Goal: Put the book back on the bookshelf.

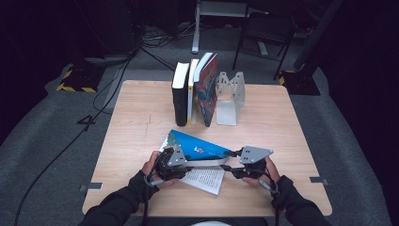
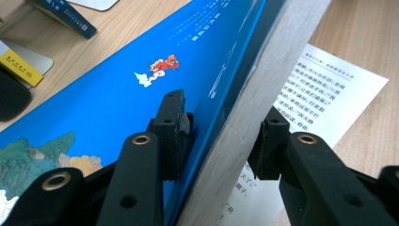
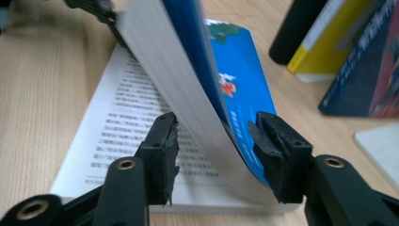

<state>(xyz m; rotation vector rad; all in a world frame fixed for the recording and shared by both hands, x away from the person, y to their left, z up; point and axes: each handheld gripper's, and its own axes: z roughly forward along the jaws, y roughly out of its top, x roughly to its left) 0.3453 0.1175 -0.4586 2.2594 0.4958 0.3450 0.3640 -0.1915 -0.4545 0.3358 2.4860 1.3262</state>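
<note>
A blue-covered book (image 1: pixel 195 146) lies open near the table's front edge, its cover and a thick block of pages lifted off a printed page (image 1: pixel 204 178). My left gripper (image 1: pixel 186 163) is shut on that lifted block; in the left gripper view one pad (image 2: pixel 175 127) presses the blue cover (image 2: pixel 117 89) and the other sits against the underside of the block. My right gripper (image 1: pixel 227 160) comes in from the right. Its jaws (image 3: pixel 216 141) straddle the block's curved edge (image 3: pixel 202 127), open, with a thin gap at the left pad (image 3: pixel 164 146).
Three upright books (image 1: pixel 195 89) stand at the table's far middle, beside a clear bookend (image 1: pixel 230 96). A chair (image 1: pixel 266 33) and cables lie on the floor beyond. Bare wood (image 1: pixel 282 127) extends to the right and left of the open book.
</note>
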